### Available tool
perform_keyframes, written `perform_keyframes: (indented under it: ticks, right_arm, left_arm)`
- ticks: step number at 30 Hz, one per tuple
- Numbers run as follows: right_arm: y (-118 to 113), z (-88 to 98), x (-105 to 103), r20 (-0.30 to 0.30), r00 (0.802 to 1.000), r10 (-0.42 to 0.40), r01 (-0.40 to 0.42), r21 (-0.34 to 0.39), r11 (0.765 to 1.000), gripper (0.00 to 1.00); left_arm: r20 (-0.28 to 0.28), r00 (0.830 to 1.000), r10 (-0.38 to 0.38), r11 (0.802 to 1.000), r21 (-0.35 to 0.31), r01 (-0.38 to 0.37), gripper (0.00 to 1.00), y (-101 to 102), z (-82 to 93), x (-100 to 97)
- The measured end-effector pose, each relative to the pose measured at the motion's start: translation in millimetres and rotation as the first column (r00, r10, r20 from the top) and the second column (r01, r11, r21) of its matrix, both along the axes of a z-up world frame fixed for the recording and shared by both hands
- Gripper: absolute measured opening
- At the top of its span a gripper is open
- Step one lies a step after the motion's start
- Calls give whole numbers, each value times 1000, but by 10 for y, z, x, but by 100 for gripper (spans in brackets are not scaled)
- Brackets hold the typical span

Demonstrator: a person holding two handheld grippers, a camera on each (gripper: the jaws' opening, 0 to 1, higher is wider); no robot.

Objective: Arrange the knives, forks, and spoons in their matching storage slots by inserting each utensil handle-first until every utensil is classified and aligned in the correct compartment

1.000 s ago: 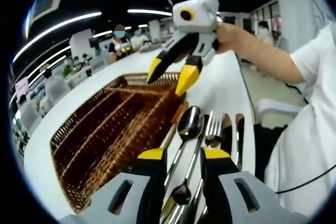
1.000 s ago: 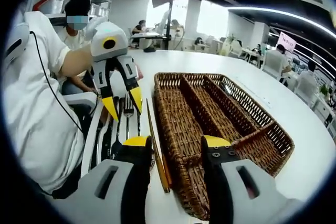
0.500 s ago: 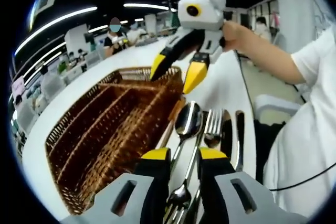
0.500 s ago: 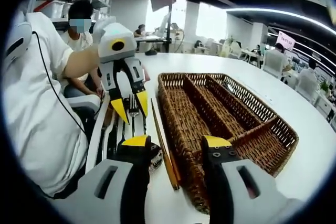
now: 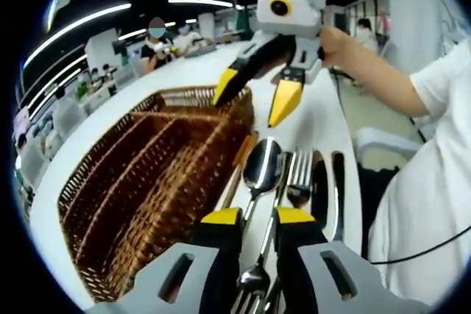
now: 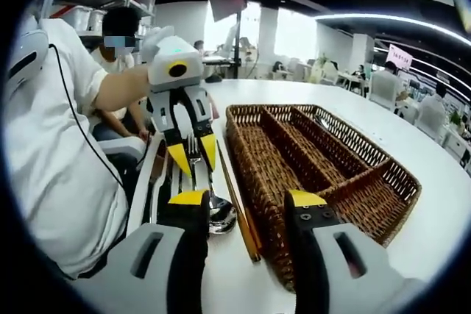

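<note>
Your left claw (image 5: 257, 218) has dropped closer, its jaws narrowed around a spoon (image 5: 263, 170); your right claw (image 6: 246, 200) stays open, empty. Cutlery lies beside the wicker tray (image 6: 324, 156) on the white bench (image 6: 427, 255), in an office.

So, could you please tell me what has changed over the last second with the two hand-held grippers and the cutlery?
The left hand-held gripper has closed in on the spoon, its jaws narrowing around the handle, though a firm grip cannot be confirmed. The right hand-held gripper stays open, holding nothing, above the table. The wicker tray, the fork and the knives lie as before.
</note>
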State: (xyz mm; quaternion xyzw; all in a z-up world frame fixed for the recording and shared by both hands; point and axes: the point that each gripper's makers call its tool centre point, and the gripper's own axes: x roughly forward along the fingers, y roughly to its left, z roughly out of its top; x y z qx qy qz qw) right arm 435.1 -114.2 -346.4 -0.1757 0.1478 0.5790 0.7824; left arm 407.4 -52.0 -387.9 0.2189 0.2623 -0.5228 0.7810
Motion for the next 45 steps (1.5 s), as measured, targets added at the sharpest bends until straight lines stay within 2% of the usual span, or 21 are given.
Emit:
perform_keyframes:
  ticks: [11, 29, 45]
  right_arm:
    - [-56, -50, -55, -10, 1000, 3, -3, 1, 1000, 42]
    - [-113, -65, -125, -10, 1000, -3, 3, 17, 1000, 43]
    - [-112, -94, -226, -9, 1000, 8, -8, 4, 1000, 43]
  left_arm:
    - [-28, 999, -15, 999, 40, 17, 12, -32, -38, 38]
    - [-74, 996, -50, 988, 145, 60, 10, -17, -172, 118]
    - [-129, 989, -75, 981, 170, 97, 7, -58, -199, 108]
